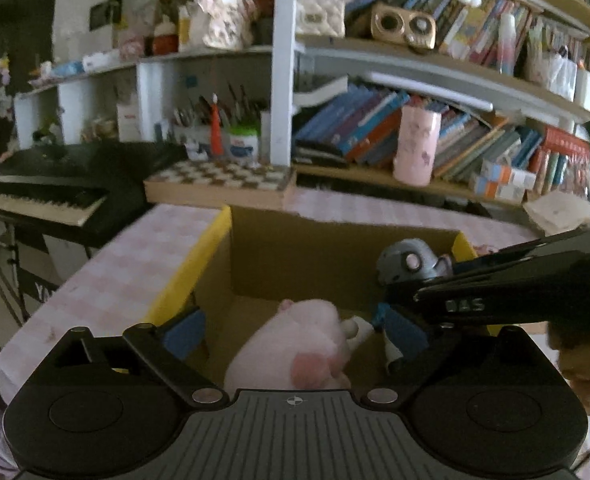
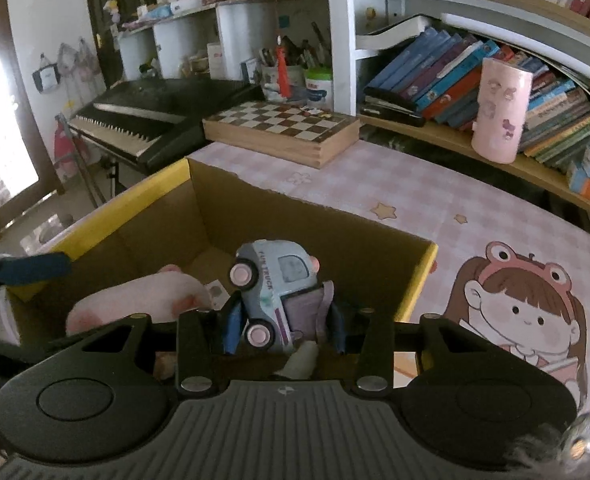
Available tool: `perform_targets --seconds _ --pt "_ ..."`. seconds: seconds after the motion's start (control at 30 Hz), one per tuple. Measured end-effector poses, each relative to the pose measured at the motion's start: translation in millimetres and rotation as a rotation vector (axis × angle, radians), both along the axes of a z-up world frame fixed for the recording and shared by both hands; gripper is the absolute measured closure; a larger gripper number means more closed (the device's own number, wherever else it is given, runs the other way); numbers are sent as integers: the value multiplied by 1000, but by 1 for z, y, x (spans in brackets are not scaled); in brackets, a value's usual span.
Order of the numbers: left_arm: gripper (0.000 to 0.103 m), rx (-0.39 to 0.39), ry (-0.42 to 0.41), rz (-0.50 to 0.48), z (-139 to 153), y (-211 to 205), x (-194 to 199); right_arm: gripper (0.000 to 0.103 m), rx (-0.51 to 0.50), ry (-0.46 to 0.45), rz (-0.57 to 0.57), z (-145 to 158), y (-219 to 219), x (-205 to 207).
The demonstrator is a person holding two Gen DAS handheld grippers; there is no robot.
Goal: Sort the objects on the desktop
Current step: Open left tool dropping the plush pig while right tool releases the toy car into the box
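The right gripper (image 2: 283,324) is clamped on a pale blue toy truck (image 2: 273,286), tilted nose-up, held over the cardboard box (image 2: 419,276). The left gripper (image 1: 295,332) is spread wide with nothing gripped; a pink plush (image 1: 295,352) is seen below it on the box floor. The box sits on a pink checked tablecloth (image 2: 395,188), chessboard (image 2: 283,124) behind.

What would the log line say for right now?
left hand-held gripper: open over pink plush toy | right hand-held gripper: holds toy truck over cardboard box
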State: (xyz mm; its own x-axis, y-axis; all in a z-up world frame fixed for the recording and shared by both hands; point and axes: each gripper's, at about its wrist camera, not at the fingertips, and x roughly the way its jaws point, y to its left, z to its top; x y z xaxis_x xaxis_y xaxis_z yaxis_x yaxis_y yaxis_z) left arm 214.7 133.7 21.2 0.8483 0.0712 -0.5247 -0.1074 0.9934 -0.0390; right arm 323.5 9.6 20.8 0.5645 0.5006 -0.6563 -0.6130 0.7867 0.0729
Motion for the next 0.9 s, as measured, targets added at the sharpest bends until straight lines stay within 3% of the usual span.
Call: perform_targets --seconds 0.3,0.67,0.9 --pt "4 -20 -58 56 8 9 -14 63 -104 -1 45 -10 19 19" --pt "4 -24 -76 48 13 9 -25 49 -62 -32 12 2 11 7" --pt "4 -26 -107 37 24 9 -46 47 -4 -86 -45 23 -2 -27"
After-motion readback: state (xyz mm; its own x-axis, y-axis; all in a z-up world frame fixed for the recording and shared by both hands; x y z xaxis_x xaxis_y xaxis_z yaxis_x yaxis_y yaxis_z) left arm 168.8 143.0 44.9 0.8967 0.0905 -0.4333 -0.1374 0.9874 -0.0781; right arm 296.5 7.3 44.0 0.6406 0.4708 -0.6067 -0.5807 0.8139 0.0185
